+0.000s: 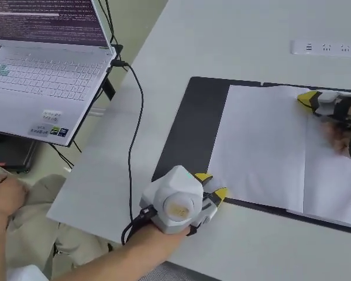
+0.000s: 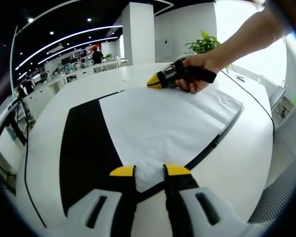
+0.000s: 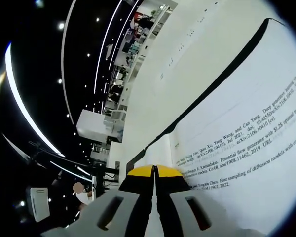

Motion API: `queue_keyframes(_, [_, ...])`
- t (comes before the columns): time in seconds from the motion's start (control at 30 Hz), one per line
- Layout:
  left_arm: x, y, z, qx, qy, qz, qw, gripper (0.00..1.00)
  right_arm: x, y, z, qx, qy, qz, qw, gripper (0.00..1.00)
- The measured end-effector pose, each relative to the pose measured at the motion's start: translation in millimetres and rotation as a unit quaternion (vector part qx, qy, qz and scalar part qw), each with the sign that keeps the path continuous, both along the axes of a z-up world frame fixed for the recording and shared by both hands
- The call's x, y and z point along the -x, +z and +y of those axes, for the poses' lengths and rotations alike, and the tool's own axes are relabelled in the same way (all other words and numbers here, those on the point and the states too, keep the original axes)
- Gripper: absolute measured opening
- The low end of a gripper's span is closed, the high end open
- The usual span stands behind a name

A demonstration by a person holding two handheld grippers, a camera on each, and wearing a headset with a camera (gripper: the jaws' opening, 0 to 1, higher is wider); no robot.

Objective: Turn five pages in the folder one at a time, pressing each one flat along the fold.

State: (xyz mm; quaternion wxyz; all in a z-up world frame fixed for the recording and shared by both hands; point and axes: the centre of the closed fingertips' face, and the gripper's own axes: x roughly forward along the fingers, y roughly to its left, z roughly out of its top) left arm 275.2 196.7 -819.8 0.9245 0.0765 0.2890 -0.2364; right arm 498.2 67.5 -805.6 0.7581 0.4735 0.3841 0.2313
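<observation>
The folder [image 1: 187, 129] is lying open on the white table [image 1: 222, 35], with its black cover spreading to the left and one turned page [image 1: 263, 140] lying blank side up over it. As I judge it, the step in hand is pressing this page flat along the fold [image 1: 304, 175]. The right gripper [image 1: 307, 99] is resting its tip on the paper at the far end of the fold; its jaws are closed together, and I am seeing nothing between them. The left gripper [image 1: 212, 184] is sitting at the near edge of the page, its jaws standing apart and not holding anything. To do the step well, the closed tip should be sliding along the fold toward the person with light, even pressure, while the left gripper is keeping the near edge down, so that the paper is not wrinkling or pulling at the binding. Counting now: one folder, one turned page on the left, and a stack on the right showing printed text, whose sheets I cannot count. There are two grippers, one laptop [image 1: 41, 70], one power strip [image 1: 324, 48] and one black cable [image 1: 134, 134] running down from the laptop.
</observation>
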Motion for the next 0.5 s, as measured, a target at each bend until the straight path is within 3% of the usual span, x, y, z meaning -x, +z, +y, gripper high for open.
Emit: queue_keyframes(0.5, [-0.4,-0.3,-0.9,0.002,0.001,-0.001,1.0000,0.20,33.7,0.3,-4.5,-0.014,0.012,0.009,0.9998,0.00])
